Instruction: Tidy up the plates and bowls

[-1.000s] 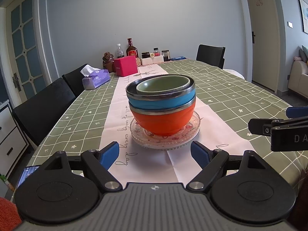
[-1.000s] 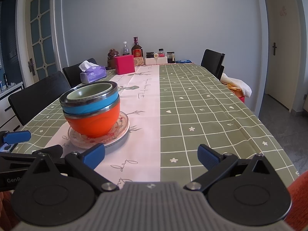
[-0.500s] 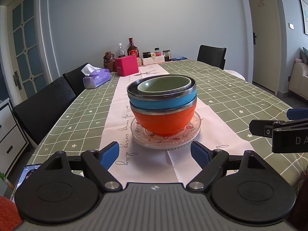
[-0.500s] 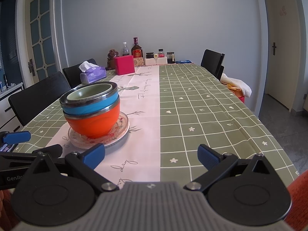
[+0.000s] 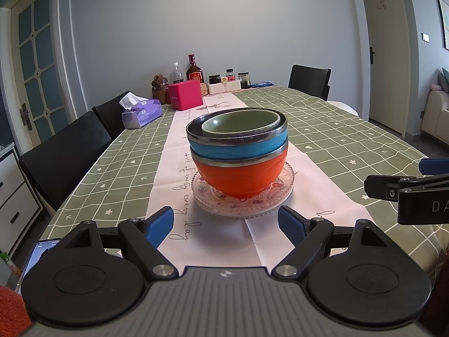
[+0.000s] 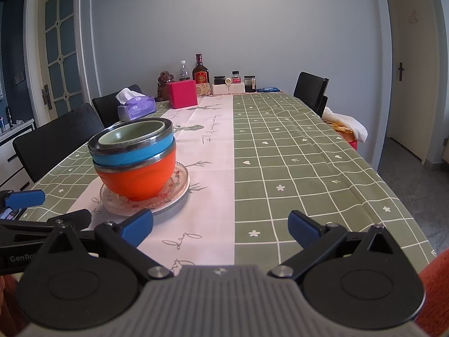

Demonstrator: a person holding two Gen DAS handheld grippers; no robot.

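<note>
Three bowls are nested on a clear patterned glass plate [image 5: 243, 200] that lies flat on the pale pink runner [image 5: 179, 168] down the middle of the green checked tablecloth [image 5: 336, 140]. An orange bowl [image 5: 241, 175] is seated on the plate, a blue bowl [image 5: 238, 147] with a metal rim is set inside it, and a smaller green bowl [image 5: 241, 123] is held in the blue one, off-centre toward the right of the rim as seen in the left wrist view. All three are upright with their mouths turned up, and nothing can be seen inside the green bowl. The stack is round, so no long axis can be made out; its height runs straight up from the plate. The left gripper [image 5: 226, 224] is held low just in front of the plate, aimed at the stack, its blue-padded fingers [image 5: 160, 224] spread wide; nothing is gripped or touched by them. The right gripper [image 6: 220, 224] is held beside it to the right, pointed down the table over the edge of the runner, its jaws likewise spread wide and empty. Its left pad lies just before the plate's near rim in that view, though contact cannot be judged. A purple tissue box [image 5: 141, 112], a pink box [image 5: 185, 98] and several bottles and jars [image 5: 195, 71] are grouped at the far end of the table.
</note>
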